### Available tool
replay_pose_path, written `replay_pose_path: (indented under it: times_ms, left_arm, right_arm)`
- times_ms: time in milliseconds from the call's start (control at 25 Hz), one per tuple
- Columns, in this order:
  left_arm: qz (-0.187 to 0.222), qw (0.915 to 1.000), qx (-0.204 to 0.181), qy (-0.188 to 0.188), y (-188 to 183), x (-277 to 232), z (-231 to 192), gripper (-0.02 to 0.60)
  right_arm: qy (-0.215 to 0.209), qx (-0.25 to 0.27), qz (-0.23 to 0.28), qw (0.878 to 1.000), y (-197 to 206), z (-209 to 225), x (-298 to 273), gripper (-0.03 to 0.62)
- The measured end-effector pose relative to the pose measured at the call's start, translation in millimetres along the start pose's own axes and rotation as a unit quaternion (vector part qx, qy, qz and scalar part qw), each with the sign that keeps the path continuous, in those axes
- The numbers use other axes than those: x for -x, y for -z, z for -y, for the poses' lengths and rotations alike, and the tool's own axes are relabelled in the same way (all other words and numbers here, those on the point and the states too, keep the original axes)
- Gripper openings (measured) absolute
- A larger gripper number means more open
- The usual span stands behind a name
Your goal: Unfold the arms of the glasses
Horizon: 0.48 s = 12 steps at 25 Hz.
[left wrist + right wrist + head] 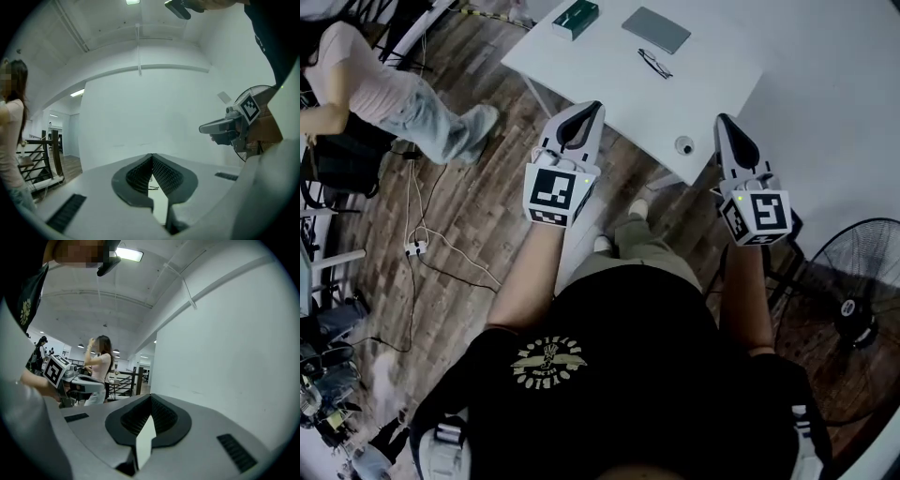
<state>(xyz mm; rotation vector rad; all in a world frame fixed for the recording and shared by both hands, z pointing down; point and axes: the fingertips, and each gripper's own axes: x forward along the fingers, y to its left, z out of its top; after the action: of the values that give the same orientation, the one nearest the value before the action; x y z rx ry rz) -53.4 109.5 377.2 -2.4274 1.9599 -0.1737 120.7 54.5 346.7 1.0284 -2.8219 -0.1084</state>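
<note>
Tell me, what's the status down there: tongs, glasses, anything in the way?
Left tongs and right tongs shut, empty, short of the table. Glasses lie on it, untouched. Nothing in the way.

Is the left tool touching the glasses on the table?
Apart. The head view shows a stretch of bare white table between the left tool and the glasses.
</note>
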Motion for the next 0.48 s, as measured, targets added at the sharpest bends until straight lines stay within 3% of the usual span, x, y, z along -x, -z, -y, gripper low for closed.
replay_pose_path:
  times_ms: [480]
  left_arm:
    - [-0.018,0.9997,0.007,-0.014,10,-65,-32,0.006]
  right_arm:
    - [-0.036,-0.003,-0.017,0.999,11,36,-75,-0.002]
